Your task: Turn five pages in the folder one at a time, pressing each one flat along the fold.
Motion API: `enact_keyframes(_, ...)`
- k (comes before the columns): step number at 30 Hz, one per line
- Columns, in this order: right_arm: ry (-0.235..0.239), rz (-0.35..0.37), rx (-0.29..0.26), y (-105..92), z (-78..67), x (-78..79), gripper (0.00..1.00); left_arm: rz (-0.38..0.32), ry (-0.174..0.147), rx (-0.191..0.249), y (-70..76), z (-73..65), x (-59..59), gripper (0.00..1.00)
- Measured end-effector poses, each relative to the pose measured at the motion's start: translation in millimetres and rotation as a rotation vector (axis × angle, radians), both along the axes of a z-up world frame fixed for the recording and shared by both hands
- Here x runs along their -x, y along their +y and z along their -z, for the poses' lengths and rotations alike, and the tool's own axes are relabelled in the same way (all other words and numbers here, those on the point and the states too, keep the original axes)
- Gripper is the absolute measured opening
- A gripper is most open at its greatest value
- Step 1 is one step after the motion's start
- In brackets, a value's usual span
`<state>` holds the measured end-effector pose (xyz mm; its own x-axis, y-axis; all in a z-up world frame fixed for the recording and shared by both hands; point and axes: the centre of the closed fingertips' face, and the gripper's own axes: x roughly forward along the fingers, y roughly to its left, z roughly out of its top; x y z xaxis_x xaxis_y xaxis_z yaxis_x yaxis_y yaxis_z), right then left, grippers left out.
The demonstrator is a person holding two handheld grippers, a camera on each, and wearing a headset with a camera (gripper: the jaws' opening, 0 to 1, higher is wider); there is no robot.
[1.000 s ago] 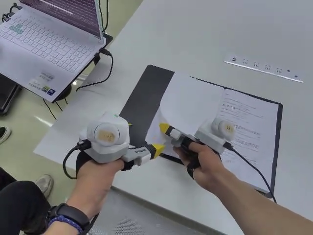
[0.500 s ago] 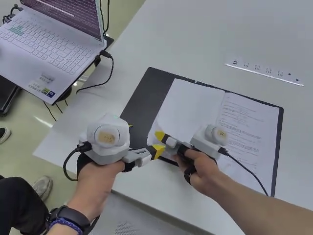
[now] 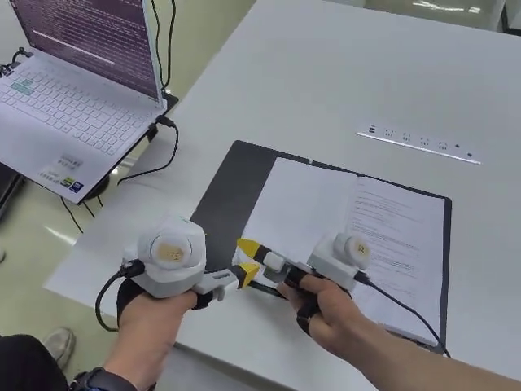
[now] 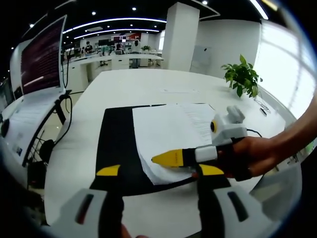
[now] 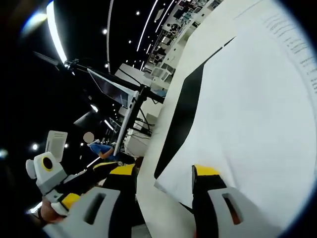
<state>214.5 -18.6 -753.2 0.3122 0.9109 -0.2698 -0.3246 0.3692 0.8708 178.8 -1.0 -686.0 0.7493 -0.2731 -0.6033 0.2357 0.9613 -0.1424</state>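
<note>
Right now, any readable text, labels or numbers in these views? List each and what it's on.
No text is legible.
The printed page in the folder: text lines, too small to read.
The laptop screen: rows of text, blurred.
The keyboard keys and stickers: too small.
The socket strip in the table: marks too small.

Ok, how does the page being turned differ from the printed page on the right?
The turning page shows a blank white face; the printed page carries lines of text. The turning page bows over the fold, its lower corner by the right gripper, over the black left side of the folder; the printed page lies flat. Both are white sheets in that folder.
</note>
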Motion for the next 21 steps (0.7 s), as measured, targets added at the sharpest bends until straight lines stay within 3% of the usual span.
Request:
enact_keyframes(3, -0.021, -0.004, 0.001, -13.2, -5.1, 7.8, 0.42, -0.023, -0.009, -0.002, 7.4, -2.1, -1.5, 0.58)
enact_keyframes(7, -0.042, 0.058, -0.009, -35.2, -11.4, 3.4, 0.43, -0.052, -0.029, 0.011, 14.0, -4.2, -5.1, 0.52)
enact_keyframes(13, -0.079, 0.089, 0.013, -62.9, -18.4, 2.7, 0.43, -0.029, -0.034, -0.005, 10.8, -1.9, -12.9, 0.47)
enact_keyframes(18, -0.11, 0.107, 0.053, -83.3, -21.9, -1.8, 0.43, 0.034, -0.006, -0.055, 6.0, 8.1, -17.6, 0.43)
enact_keyframes(21, -0.128, 0.121, 0.074, -95.8, -23.1, -4.6, 0.42, 0.047, -0.005, -0.05, 2.8, 11.6, -21.3, 0.4)
